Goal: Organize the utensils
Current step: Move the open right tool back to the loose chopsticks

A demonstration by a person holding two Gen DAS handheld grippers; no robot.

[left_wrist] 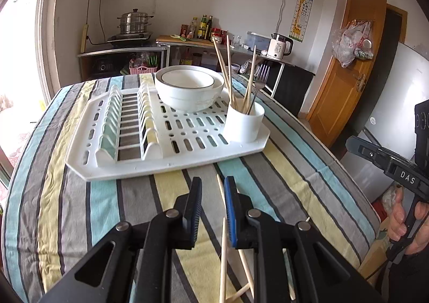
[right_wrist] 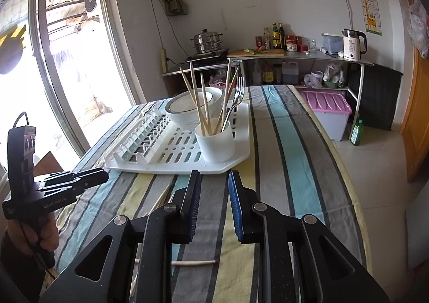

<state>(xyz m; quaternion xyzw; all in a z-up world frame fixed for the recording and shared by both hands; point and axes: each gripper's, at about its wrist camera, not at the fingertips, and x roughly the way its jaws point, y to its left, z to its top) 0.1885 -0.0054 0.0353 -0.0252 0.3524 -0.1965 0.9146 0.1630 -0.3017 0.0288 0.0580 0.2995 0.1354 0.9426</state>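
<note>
Left gripper (left_wrist: 213, 206): jaws slightly apart, nothing between pads, hanging over loose chopsticks (left_wrist: 223, 249) on striped cloth (left_wrist: 80, 209). Right gripper (right_wrist: 214, 204): also a narrow gap, empty; one chopstick (right_wrist: 193, 262) lies under it. Best next, I judge: lower, straddle one stick near middle, pinch, carry to white cup (left_wrist: 244, 122) on drying rack (left_wrist: 166, 163), which already holds sticks and fork (left_wrist: 261, 78).

The left gripper (left_wrist: 213, 197) is hiding parts of the loose chopsticks (left_wrist: 223, 254), which are running off the bottom edge; the cup (left_wrist: 243, 122) is concealing the fork's (left_wrist: 258, 88) handle end.
</note>
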